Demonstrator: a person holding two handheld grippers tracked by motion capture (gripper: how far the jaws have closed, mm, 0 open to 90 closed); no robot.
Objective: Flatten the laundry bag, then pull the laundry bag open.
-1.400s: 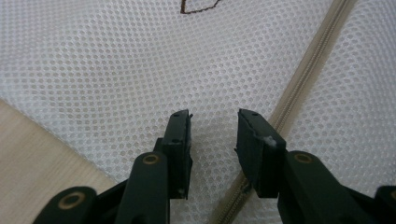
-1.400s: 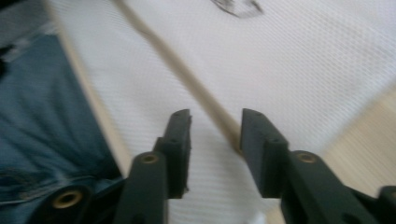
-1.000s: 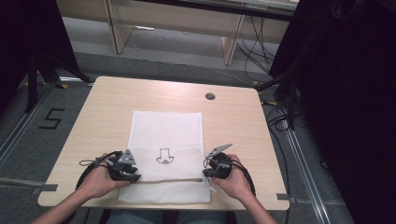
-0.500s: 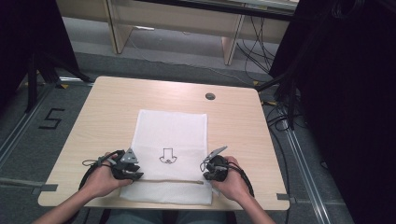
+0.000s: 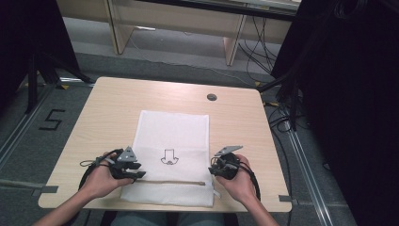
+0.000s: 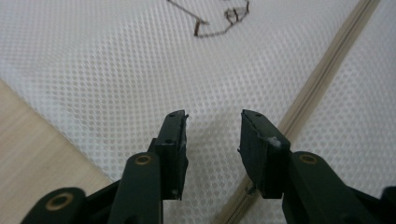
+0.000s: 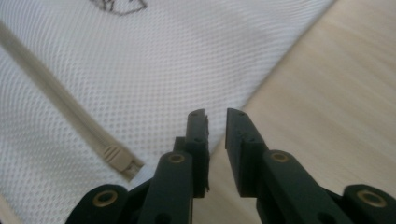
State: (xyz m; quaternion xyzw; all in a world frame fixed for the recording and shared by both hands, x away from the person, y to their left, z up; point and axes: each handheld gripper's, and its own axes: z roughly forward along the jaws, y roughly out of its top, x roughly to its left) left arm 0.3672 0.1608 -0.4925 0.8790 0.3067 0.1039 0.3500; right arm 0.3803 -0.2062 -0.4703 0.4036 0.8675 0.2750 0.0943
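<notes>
Lying flat on the wooden table (image 5: 103,113), the white mesh bag (image 5: 174,136) sits near the middle, its near edge close to the table's front edge and its far edge well short of the round grommet hole (image 5: 211,97) at the back. Bare wood runs wide on both sides of the bag and behind it — plenty of free surface there. A beige zipper (image 5: 174,182) crosses the bag's near part from side to side, and a small dark line drawing (image 5: 168,156) sits just above it.

The left gripper (image 5: 134,175) rests over the bag's left edge by the zipper's left end. In the left gripper view its jaws have just been opening and stand released, a clear gap between them (image 6: 212,140) with only mesh beneath; the zipper (image 6: 322,79) runs diagonally past the right jaw, and the bag's edge meets the table at lower left.

The right gripper (image 5: 215,170) sits at the bag's right edge by the zipper's end. Its jaws have just been opening too — a narrow gap, nothing clenched between them (image 7: 216,135). They hang right over the bag's edge, the zipper's end stop (image 7: 119,161) just to their left and open wood to their right.
</notes>
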